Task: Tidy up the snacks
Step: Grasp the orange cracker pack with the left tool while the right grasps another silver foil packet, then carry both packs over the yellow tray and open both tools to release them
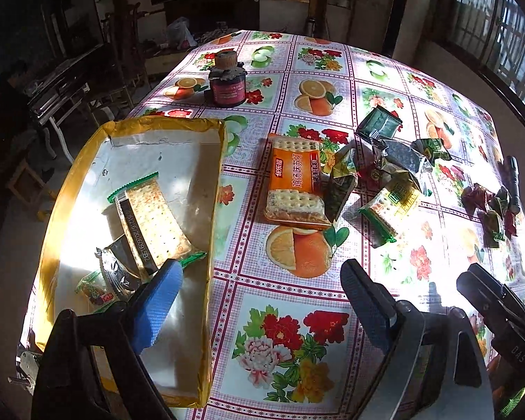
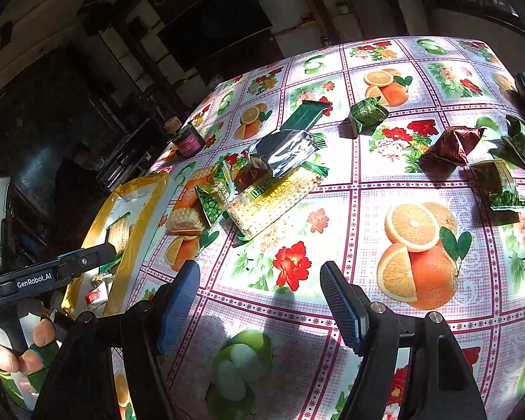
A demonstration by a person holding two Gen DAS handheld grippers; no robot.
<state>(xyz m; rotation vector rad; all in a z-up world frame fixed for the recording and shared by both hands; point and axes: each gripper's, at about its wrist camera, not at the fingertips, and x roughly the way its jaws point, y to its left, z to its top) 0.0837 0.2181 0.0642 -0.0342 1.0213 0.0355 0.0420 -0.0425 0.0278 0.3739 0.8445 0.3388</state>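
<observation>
At the left, the yellow-rimmed box [image 1: 136, 129] already holds a few packets (one a green-edged cracker pack [image 1: 157, 217]). Mid-bench, the orange cracker pack [image 1: 295, 178] and about a dozen loose snacks [image 1: 399, 161] remain. Both tools, left tool [image 1: 259, 301] and right tool [image 2: 259, 301], hang open and empty.

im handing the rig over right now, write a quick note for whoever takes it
Left tool: open, empty, by the box's near end.
Right tool: open, empty, over bare tablecloth.
Done: a green-edged cracker pack and a few small packets lie in the yellow-rimmed box.
Left: orange cracker pack, yellow-green cracker pack, silver pouch and scattered green and red packets remain on the table.
</observation>
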